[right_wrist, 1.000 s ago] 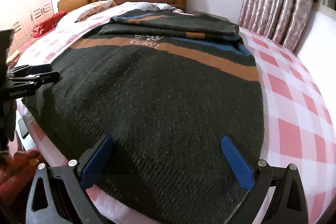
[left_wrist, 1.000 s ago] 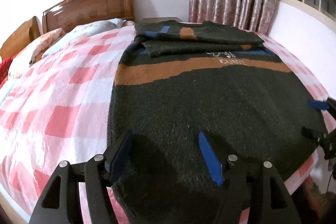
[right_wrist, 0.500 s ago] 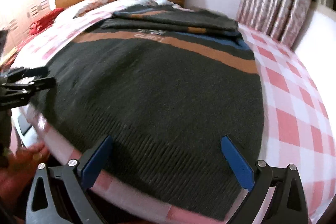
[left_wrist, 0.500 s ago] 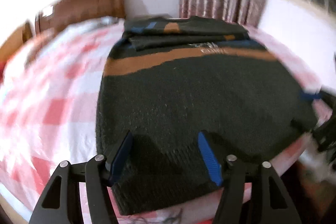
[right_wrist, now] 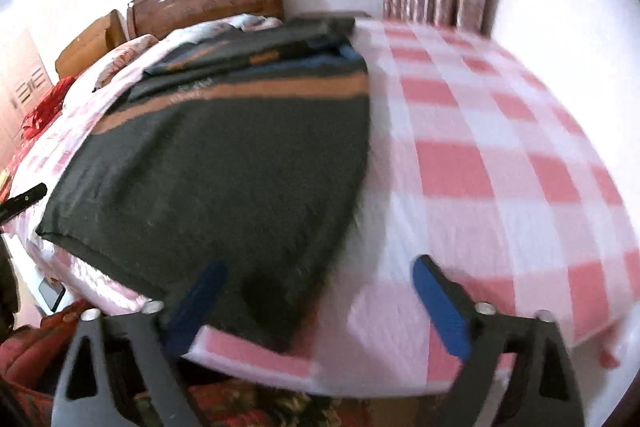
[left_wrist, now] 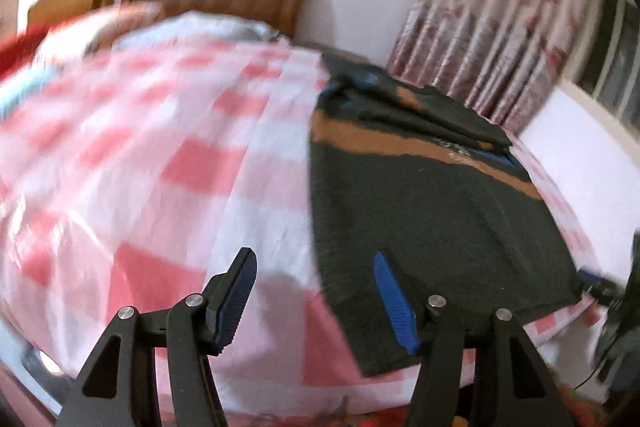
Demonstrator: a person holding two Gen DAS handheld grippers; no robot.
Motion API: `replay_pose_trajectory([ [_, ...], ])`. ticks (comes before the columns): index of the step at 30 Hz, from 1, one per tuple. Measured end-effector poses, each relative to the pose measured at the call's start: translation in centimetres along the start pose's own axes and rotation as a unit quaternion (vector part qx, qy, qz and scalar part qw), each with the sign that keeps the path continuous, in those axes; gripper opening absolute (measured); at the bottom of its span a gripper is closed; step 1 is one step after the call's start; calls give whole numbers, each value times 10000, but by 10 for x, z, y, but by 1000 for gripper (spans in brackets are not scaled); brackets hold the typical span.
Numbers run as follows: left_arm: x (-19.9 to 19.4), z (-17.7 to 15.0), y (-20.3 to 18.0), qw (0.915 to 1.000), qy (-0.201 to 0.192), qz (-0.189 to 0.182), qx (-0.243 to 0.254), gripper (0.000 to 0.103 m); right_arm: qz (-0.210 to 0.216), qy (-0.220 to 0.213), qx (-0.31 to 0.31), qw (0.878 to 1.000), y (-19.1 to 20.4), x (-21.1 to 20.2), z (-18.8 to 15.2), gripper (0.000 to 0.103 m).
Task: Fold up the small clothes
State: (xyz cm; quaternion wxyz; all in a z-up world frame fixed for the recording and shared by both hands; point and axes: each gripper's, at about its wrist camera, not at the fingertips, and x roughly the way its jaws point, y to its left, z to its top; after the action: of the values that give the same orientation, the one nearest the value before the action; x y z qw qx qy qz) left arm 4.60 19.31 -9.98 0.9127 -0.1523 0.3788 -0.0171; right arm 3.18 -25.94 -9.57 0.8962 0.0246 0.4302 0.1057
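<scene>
Only the right wrist view shows the phone (right_wrist: 51, 294); both grippers' jaws gape over the sweater (left_wrist: 432, 227).

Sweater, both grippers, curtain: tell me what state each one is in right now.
sweater: flat on the bed, top part folded down over its chest
left gripper: open, empty, astride the sweater's left hem corner
right gripper: open, empty, astride the right hem corner
curtain: drawn shut

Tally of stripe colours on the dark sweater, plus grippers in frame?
Sweater: 1
Orange stripes: 1 clear across the body
Blue stripes: 1, partly hidden by the folded sleeves
Grippers: 2, left gripper, right gripper
Total: 5
</scene>
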Motion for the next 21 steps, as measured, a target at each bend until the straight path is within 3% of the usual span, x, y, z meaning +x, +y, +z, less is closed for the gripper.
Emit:
replay_pose_trajectory([
  [6, 3, -9, -25, 9988, 120, -328, 348, 61, 47, -80, -483, 9988, 22, 1, -3, 103],
  [9, 11, -11, -46, 9966, 162, -5, 810, 61, 63, -209, -550, 9982, 34, 4, -2, 103],
  [12, 13, -9, -49, 9964, 189, -55, 824, 61, 40, -308, -416, 9987, 31, 1, -4, 103],
  [14, 13, -8, -47, 9968, 172, -97, 777, 58, 94, -350, -263, 9990, 25, 0, -3, 82],
  [16, 14, -8, -47, 9968, 150, -56, 785, 54, 136, -347, -266, 9989, 25, -1, -4, 90],
  [17, 14, -8, -47, 9967, 156, -42, 801, 54, 120, -337, -314, 9989, 27, -1, -4, 103],
  [19, 15, -8, -50, 9961, 165, 19, 867, 51, 102, -344, -361, 9987, 28, -1, -3, 103],
  [20, 15, -7, -50, 9958, 165, 61, 896, 39, 87, -365, -377, 9986, 29, 0, -4, 89],
  [21, 16, -7, -51, 9957, 176, 76, 911, 20, 58, -400, -407, 9984, 29, 0, -4, 35],
])
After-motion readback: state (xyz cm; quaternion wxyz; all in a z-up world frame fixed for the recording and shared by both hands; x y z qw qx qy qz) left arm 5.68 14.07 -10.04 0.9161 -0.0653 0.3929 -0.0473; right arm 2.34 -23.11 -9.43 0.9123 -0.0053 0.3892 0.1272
